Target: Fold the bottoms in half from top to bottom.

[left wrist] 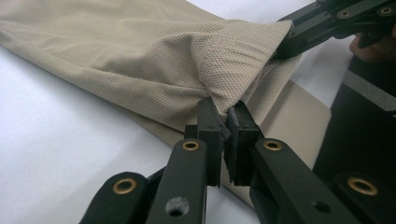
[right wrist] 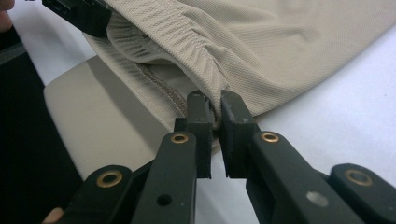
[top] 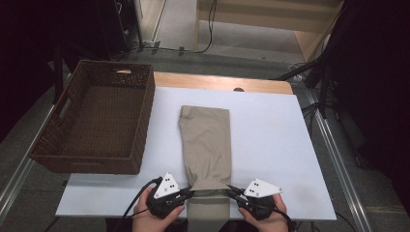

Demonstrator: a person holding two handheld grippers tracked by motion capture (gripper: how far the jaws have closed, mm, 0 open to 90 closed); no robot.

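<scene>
A folded beige garment (top: 207, 145) lies lengthwise on the white table (top: 270, 140), its near end hanging over the front edge. My left gripper (top: 189, 193) is shut on the near left corner of the garment's elastic hem (left wrist: 233, 65), the cloth bunched between its jaws. My right gripper (top: 231, 192) is shut on the near right corner of the same hem (right wrist: 187, 42). In the left gripper view the left gripper (left wrist: 223, 116) pinches the fabric while the right gripper's jaws hold the far corner. The right gripper (right wrist: 212, 109) pinches gathered cloth in its own view.
A dark brown wicker basket (top: 140, 121) stands on the table's left side, reaching past the left edge. Beyond the table is a wooden strip (top: 217, 81), then floor with cables. A beige layer (right wrist: 107, 121) hangs over the front edge.
</scene>
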